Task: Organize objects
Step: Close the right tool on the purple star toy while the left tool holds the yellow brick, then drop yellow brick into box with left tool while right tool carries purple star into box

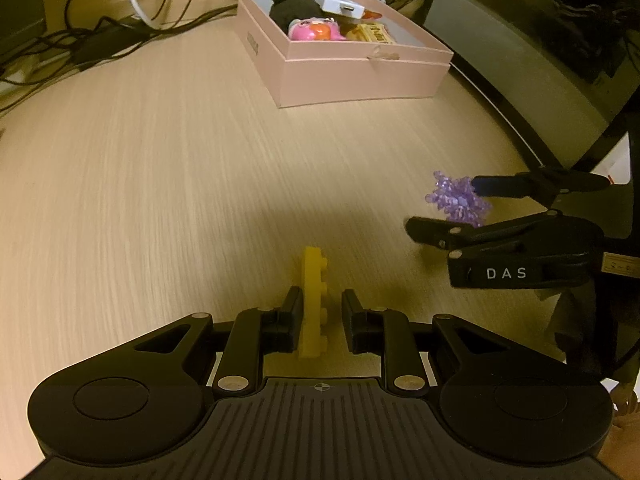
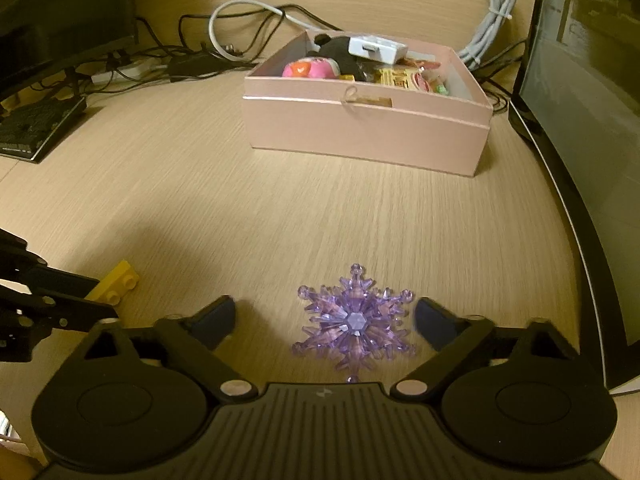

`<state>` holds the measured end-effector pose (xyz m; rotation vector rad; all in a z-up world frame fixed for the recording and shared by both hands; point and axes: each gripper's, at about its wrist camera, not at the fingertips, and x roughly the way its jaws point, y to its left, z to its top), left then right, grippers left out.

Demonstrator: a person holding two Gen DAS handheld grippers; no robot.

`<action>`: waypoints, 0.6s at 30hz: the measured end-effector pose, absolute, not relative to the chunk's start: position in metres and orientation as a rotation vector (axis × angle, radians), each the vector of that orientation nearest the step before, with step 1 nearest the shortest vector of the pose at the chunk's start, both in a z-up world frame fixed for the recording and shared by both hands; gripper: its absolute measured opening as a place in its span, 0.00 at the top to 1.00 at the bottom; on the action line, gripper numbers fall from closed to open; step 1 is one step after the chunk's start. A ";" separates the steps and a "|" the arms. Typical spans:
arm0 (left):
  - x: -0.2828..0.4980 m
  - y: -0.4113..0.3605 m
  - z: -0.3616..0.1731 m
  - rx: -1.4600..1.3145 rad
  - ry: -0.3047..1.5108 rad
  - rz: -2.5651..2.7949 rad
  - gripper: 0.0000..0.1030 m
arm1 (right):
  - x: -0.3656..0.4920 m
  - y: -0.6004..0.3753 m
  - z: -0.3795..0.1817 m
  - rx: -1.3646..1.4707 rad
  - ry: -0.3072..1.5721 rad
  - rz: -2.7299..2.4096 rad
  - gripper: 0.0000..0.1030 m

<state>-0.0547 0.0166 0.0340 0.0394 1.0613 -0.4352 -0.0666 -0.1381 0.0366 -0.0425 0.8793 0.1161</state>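
- Left tool spread, straddling the yellow plastic studded brick on the pale wood bench; we centre, then close.
- Right tool spread wide round the purple clear-plastic snowflake ornament, not touching; we grip across its middle.
- Both go to the pink card box, far side of the bench.

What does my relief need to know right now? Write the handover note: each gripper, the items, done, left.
Left gripper: jaws open around the yellow brick, which stands on edge on the table; gap on the right side, not clamped.
Right gripper: jaws wide open either side of the purple snowflake, lying flat, untouched.
Pink box: farther back on the table, already holding several small items.
Done: those items boxed.
Left: grip brick and snowflake, place both in the box.
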 end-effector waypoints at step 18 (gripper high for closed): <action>-0.050 0.023 0.041 0.000 1.042 -0.462 0.86 | -0.079 -0.154 0.103 -0.073 0.777 0.141 0.43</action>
